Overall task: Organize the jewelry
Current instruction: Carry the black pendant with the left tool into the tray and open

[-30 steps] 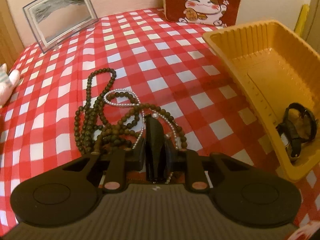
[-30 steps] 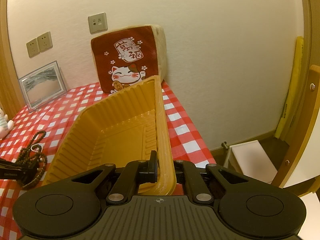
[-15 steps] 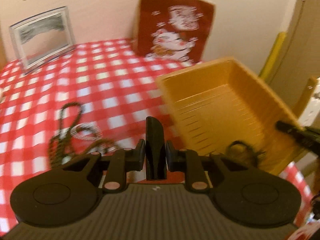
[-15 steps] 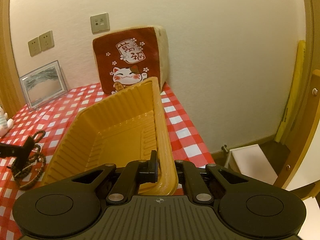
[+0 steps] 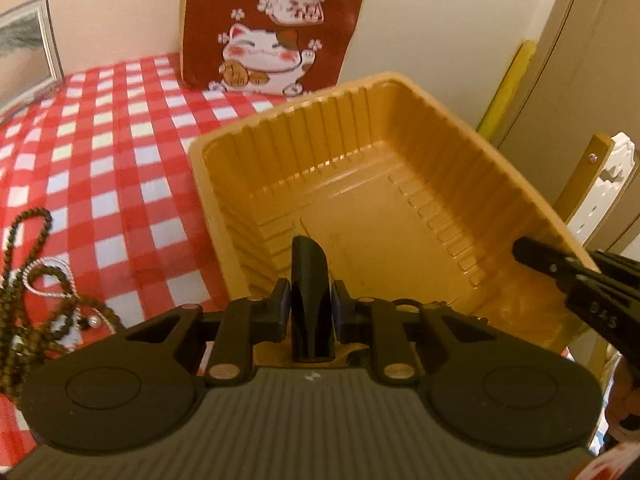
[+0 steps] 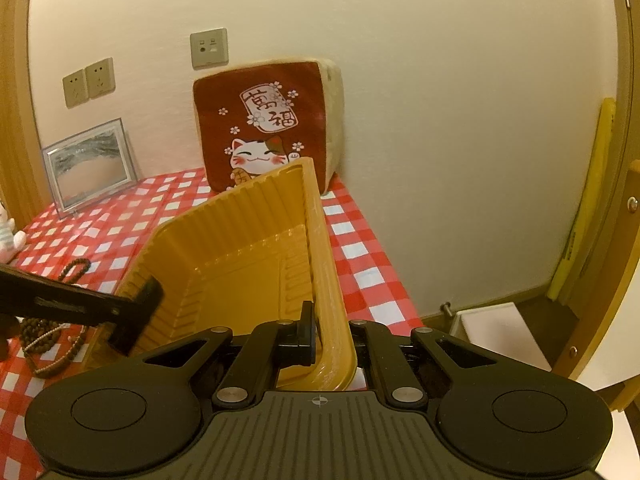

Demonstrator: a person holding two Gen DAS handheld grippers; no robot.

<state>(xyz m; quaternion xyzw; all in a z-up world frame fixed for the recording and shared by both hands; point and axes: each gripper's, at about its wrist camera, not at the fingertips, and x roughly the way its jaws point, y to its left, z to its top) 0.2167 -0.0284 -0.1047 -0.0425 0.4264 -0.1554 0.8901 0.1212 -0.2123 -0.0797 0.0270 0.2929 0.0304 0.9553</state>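
My left tongs [image 5: 311, 276] are closed with nothing between them, tips pressed together and hovering over the near wall of the orange ribbed plastic tray [image 5: 360, 200]. My right tongs [image 6: 320, 334] are clamped on the tray's right-hand wall, one finger inside, the wall pinched between; in the left wrist view they come in as a black bar at the tray's near-right corner [image 5: 560, 268].

The tray is by the right edge of the red-and-white checked tabletop [image 5: 120, 168]. The part of its floor I can see is bare; the near end is hidden behind my left tongs, so I can't tell what's there.

The jewelry is still out on the cloth: a tangle of dark brown wooden bead strands [image 5: 24, 280] with a silvery pearl-like strand [image 5: 48, 280] looped through it, left of the tray and apart from it, towards the tabletop's left edge. The right wrist view shows the same pile [image 6: 48, 340] beyond my left tongs [image 6: 136, 312].

At the far edge, a maroon lucky-cat cushion [image 5: 276, 24] leans on the wall, with a silver-framed picture [image 6: 90, 164] left of it.
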